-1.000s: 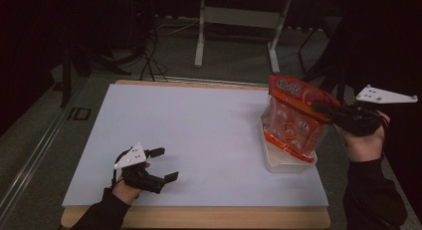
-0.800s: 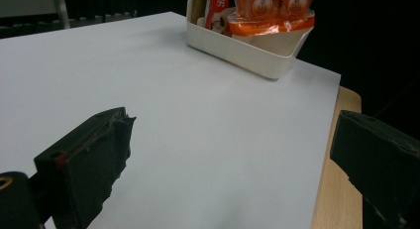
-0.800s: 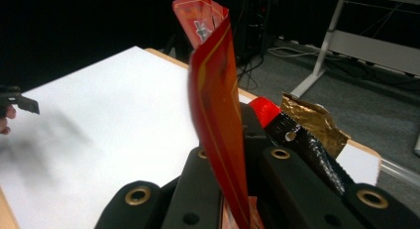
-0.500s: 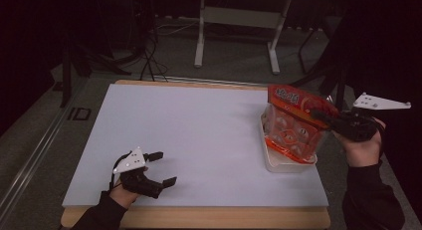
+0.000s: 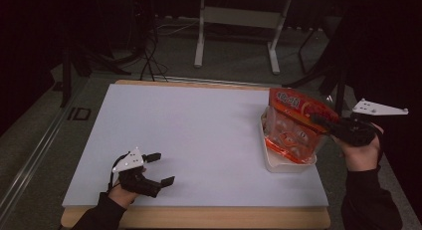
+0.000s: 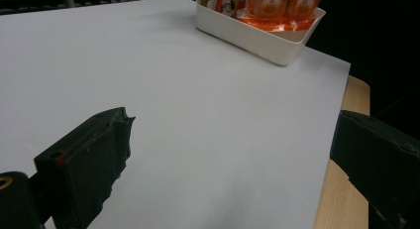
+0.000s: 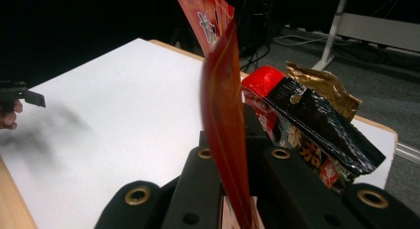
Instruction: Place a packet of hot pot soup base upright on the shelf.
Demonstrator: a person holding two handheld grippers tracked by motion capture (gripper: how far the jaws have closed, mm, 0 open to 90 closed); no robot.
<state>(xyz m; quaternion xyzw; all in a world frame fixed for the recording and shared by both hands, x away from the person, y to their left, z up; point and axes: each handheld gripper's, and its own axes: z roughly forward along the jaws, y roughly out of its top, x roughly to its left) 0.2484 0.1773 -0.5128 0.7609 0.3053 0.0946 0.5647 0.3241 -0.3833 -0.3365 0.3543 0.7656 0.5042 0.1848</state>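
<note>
Broadly, the white-topped wooden bench carried a white plastic tub at right, where right tongs clamped an orange snack bag; it might slip. Left tongs rested apart, near-left.

Floor marking, left of counter: "ID". Red snack bag between right jaws: print illegible. Black packet beside jaws: yellow characters, unreadable.

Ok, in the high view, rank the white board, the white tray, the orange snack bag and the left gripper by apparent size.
1. White board, by far the largest.
2. Orange snack bag.
3. White tray, though the bag hides much of it, so this is unsure.
4. Left gripper, smallest.
</note>
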